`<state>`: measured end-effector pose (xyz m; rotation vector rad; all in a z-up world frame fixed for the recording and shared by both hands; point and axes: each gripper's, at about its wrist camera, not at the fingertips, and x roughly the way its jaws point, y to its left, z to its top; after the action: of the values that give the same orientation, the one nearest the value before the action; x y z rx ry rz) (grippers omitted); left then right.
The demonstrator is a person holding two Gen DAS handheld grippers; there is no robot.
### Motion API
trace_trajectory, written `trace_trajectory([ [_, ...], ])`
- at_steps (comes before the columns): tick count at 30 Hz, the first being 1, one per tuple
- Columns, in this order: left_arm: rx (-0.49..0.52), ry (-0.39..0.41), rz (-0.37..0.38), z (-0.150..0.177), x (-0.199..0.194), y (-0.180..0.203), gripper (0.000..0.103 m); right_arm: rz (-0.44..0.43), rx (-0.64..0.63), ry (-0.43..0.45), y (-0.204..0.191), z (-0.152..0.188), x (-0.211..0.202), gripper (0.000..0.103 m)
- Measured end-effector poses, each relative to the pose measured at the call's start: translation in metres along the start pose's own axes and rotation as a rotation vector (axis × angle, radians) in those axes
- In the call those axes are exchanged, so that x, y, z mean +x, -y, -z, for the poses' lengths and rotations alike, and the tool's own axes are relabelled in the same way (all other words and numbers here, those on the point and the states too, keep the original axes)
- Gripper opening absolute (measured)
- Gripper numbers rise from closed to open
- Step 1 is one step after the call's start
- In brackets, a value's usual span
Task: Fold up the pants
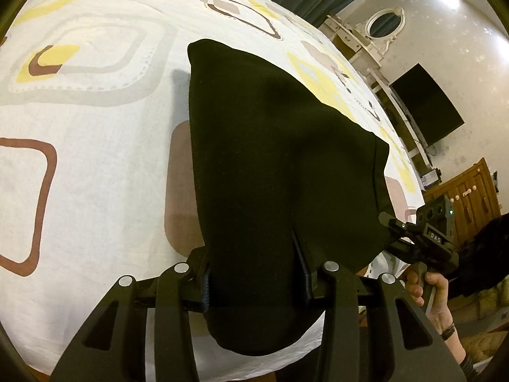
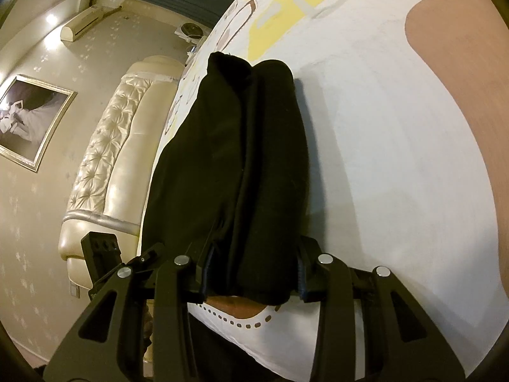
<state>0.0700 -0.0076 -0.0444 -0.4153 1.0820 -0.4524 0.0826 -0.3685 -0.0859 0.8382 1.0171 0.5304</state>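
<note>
The black pants (image 1: 280, 165) are held up off the patterned bedsheet (image 1: 95, 146) by both tools at once, so the fold is in progress rather than finished. In the left wrist view the left gripper (image 1: 254, 273) has its jaws closed on a thick bunch of the cloth, which spills down in front of the fingers and hangs below them, while the rest of the garment stretches away toward the bed. The right gripper (image 1: 386, 219) shows at the far right of that same view, pinching the other near corner of the fabric, with the person's hand (image 1: 429, 289) on its handle. The right wrist view confirms that grip: its jaws are clamped on several stacked layers, and two rounded lobes of cloth run side by side away from the fingers, which suggests the legs are already laid one over the other lengthwise. The far end of the garment appears to reach the sheet, though contact there cannot be made out for certain. Judging from this, the lengthwise doubling is done, and what remains is to carry the held end over, lay it flat on the bed, let go and smooth it. A padded cream headboard (image 2: 105, 165) stands beyond the bed's edge.
</note>
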Motion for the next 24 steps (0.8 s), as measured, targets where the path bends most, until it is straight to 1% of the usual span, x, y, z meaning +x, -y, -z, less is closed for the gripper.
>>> trace_trajectory([
  [3, 0.002, -0.003, 0.018, -0.001, 0.0, -0.003, 0.043, -0.003, 0.002, 0.004, 0.0, 0.0, -0.001, 0.037],
  [5, 0.003, -0.004, 0.055, 0.0, -0.003, -0.009, 0.047, -0.013, 0.012, 0.012, 0.001, 0.001, -0.003, 0.039],
  [6, -0.002, 0.0, 0.069, 0.001, -0.004, -0.012, 0.053, -0.027, 0.018, 0.016, 0.002, 0.001, -0.006, 0.042],
  [7, -0.008, 0.005, 0.076, 0.002, -0.007, -0.014, 0.061, -0.045, 0.019, 0.015, 0.002, 0.001, -0.008, 0.047],
  [8, -0.005, 0.01, 0.078, 0.003, -0.01, -0.015, 0.064, -0.055, 0.015, 0.009, 0.0, 0.001, -0.01, 0.053],
  [9, 0.019, 0.019, 0.085, 0.005, -0.018, -0.016, 0.07, -0.065, 0.005, 0.002, -0.002, -0.001, -0.015, 0.056],
  [10, 0.038, 0.031, 0.093, 0.007, -0.026, -0.017, 0.073, -0.069, -0.003, 0.007, -0.003, -0.003, -0.02, 0.065],
  [11, 0.055, 0.049, 0.099, 0.008, -0.032, -0.017, 0.074, -0.072, -0.017, 0.023, -0.006, -0.007, -0.025, 0.075],
  [13, 0.082, 0.095, 0.089, 0.005, -0.046, -0.023, 0.08, -0.066, -0.029, 0.054, -0.007, -0.016, -0.031, 0.083],
  [14, 0.083, 0.103, 0.086, 0.0, -0.048, -0.027, 0.08, -0.064, -0.029, 0.064, -0.006, -0.025, -0.031, 0.085],
  [16, 0.063, 0.097, 0.076, -0.017, -0.04, -0.038, 0.08, -0.059, -0.009, 0.073, -0.001, -0.046, -0.023, 0.085],
  [18, 0.014, 0.066, 0.101, -0.039, -0.024, -0.048, 0.08, -0.057, 0.008, 0.073, 0.003, -0.069, -0.01, 0.085],
  [20, -0.02, 0.058, 0.102, -0.057, -0.009, -0.054, 0.08, -0.058, 0.013, 0.07, 0.004, -0.088, 0.003, 0.085],
  [24, -0.051, 0.02, 0.125, -0.093, 0.027, -0.059, 0.08, -0.08, -0.004, 0.019, 0.0, -0.11, 0.028, 0.085],
])
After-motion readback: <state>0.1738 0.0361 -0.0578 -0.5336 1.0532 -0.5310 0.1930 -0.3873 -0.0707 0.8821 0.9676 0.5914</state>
